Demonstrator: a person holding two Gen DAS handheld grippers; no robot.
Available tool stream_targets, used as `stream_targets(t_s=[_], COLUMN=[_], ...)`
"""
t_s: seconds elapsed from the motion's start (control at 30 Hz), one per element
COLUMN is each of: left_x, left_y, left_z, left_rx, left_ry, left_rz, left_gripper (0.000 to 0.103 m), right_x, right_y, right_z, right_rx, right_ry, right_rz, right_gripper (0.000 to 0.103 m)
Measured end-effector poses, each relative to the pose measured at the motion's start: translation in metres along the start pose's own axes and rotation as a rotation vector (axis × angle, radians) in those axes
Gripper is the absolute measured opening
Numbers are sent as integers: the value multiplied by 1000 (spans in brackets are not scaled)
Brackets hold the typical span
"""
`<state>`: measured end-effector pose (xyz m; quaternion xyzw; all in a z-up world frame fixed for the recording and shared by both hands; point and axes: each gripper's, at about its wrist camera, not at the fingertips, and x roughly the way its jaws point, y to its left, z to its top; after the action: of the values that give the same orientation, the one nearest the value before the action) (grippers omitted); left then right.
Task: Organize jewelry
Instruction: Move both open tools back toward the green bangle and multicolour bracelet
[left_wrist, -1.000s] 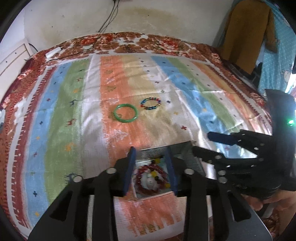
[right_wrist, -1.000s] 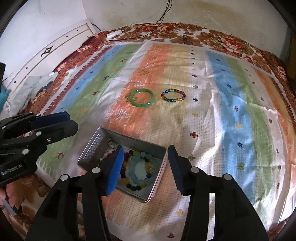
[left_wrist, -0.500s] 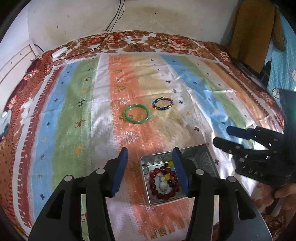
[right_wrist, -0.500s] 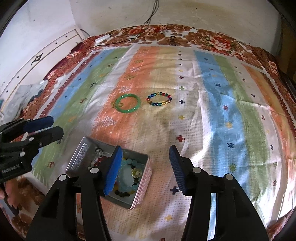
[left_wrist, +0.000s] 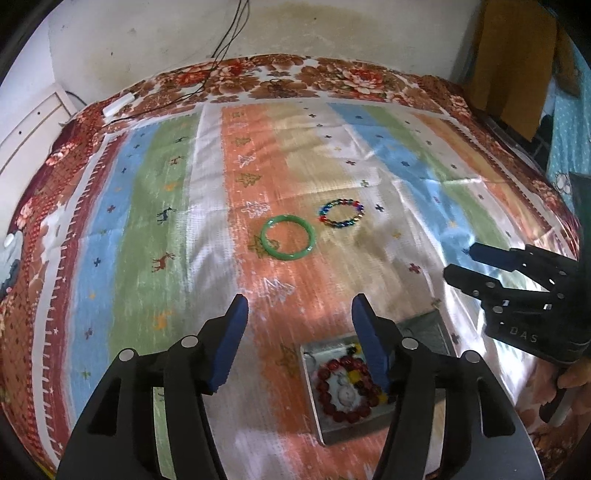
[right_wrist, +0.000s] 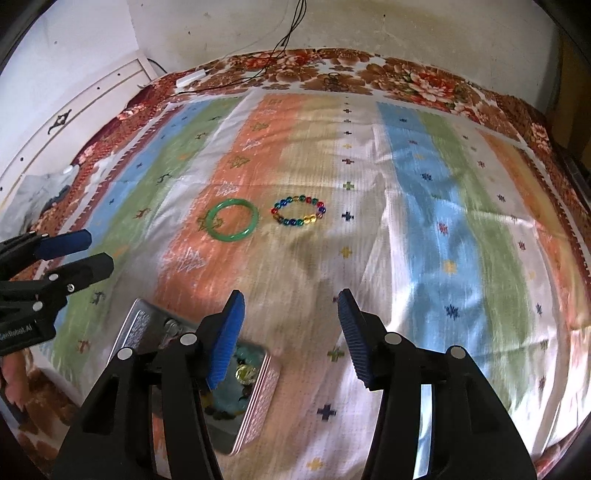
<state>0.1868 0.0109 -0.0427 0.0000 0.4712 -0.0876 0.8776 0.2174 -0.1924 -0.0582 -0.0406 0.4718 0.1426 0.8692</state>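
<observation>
Striped cloth with little cross and tree motifs covers the bed you are working over, with a floral border toward the far wall.

Starting on your left: your left gripper (left_wrist: 299, 314) hangs above the cloth with its jaws spread wide and nothing between them. Ahead of it and slightly to its right lies the green bangle (left_wrist: 288, 237), flat on the orange stripe. Just to the right of the bangle, close but not touching, sits the multicoloured bead bracelet (left_wrist: 341, 213), also flat, its loop stretched a little side to side.

Below your left gripper's right finger is the open metal tin (left_wrist: 317, 391), already holding a red bead bracelet (left_wrist: 345, 393) and other pieces.

Your right gripper (right_wrist: 290, 310) is likewise wide apart and empty, with the tin down at its left finger. From it, the bead bracelet (right_wrist: 299, 211) lies almost straight ahead and the bangle (right_wrist: 231, 219) ahead to the left.

So each gripper has one piece roughly in line: the left is probably better placed for the bangle, the right for the beads. Both pieces lie well ahead of the tin, so either pick means a reach forward and a carry back.
</observation>
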Motion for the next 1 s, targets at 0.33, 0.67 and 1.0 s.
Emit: stream_targets(t_s=[0.33,0.67,1.0], left_x=[22,38,58], left_y=[8,7,13], left_z=[18,28,38], left_rx=[11,27,7], left_ry=[6,27,50], left_rz=[39,48,44], left_gripper=[61,61,66], right_x=[15,35,54], right_y=[-6,-13,-16], right_z=[15,29,42], right_rx=[36,55,75], right_ry=[3,16,47], right_rz=[-8,-10,2], right_gripper=[52,52,52])
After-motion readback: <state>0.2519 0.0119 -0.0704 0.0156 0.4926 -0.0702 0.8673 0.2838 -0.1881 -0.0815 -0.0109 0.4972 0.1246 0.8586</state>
